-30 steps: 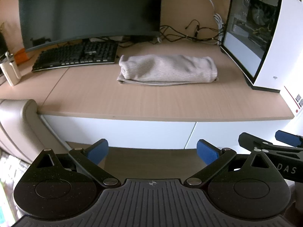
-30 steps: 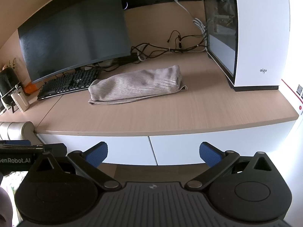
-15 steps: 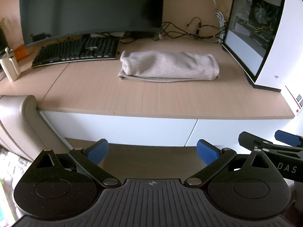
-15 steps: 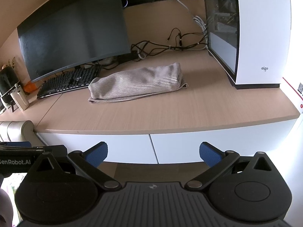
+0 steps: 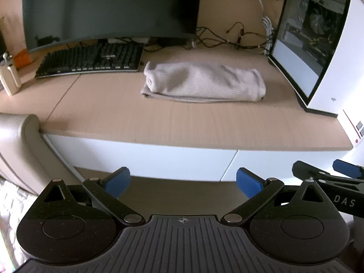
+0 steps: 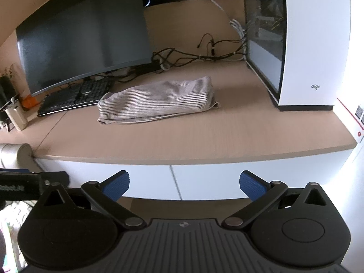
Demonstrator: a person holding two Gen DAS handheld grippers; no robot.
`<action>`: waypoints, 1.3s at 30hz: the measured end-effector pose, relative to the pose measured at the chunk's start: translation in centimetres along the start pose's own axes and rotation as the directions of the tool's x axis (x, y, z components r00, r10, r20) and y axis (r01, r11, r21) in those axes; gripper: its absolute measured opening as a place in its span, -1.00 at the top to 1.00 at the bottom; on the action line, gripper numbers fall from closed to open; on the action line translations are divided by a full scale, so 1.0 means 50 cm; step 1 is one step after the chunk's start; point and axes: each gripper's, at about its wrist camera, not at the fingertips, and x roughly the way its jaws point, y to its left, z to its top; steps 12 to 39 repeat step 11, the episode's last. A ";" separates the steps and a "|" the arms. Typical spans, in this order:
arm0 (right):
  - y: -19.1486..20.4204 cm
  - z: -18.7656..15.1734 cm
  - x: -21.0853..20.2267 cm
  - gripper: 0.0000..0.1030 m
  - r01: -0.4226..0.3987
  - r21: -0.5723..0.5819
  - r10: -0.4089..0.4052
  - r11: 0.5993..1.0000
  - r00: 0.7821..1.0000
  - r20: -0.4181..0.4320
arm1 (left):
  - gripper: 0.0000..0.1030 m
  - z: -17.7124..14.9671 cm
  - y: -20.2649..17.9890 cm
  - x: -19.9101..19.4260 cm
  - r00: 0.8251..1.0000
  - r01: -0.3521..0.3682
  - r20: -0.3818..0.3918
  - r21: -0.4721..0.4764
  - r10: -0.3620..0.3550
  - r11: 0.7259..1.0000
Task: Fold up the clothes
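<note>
Left wrist view: left gripper (image 5: pixel 183 183) hangs in front of the table (image 5: pixel 182 125), below its edge, jaws spread wide with nothing between them. The right gripper (image 5: pixel 329 177) pokes in at the lower right.
Cloth, left view: the cloth (image 5: pixel 204 83) sits on the table as a long striped bundle between the keyboard (image 5: pixel 91 60) and the PC case (image 5: pixel 318 45), well apart from both grippers. Looks folded already, just a bit lumpy.
Right wrist view: right gripper (image 6: pixel 184 184) is the same deal, jaws spread and empty, low in front of the white drawer fronts (image 6: pixel 227 179). The left gripper (image 6: pixel 29 182) shows at the left edge.
Cloth, right view: the cloth (image 6: pixel 157 99) lies slightly angled, its near edge showing stacked layers, close to the keyboard (image 6: pixel 75 96) corner but I can't tell if they touch.
What could go wrong: honestly the fold seems about done, so poking at it again could drag the top layer and undo the bundle. Reaching in carelessly could also bump the keyboard, the monitor (image 6: pixel 84 38) or the cables (image 6: pixel 193 54) behind, since it's a tight spot. A grab at just one layer would make the roll flop open.
Containers: none in sight really, only closed drawers under the table, contents hidden.
</note>
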 end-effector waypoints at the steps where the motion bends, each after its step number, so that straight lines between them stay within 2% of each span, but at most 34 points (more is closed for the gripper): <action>1: -0.003 0.004 0.004 -1.00 0.007 0.002 -0.007 1.000 1.000 -0.001 | -0.98 0.003 0.000 0.002 1.000 -0.001 0.006 0.004 0.001 1.000; 4: -0.007 0.008 0.018 -1.00 0.015 0.007 -0.015 1.000 1.000 -0.015 | -0.98 0.010 -0.006 0.012 1.000 0.003 0.010 0.021 -0.003 1.000; 11: -0.003 0.020 0.063 -1.00 0.017 0.000 -0.017 1.000 0.998 -0.064 | -0.98 0.026 -0.003 0.050 1.000 0.005 -0.031 0.033 -0.004 0.999; 39: -0.003 0.020 0.063 -1.00 0.017 0.000 -0.017 1.000 0.998 -0.064 | -0.98 0.026 -0.003 0.050 1.000 0.005 -0.031 0.033 -0.004 0.999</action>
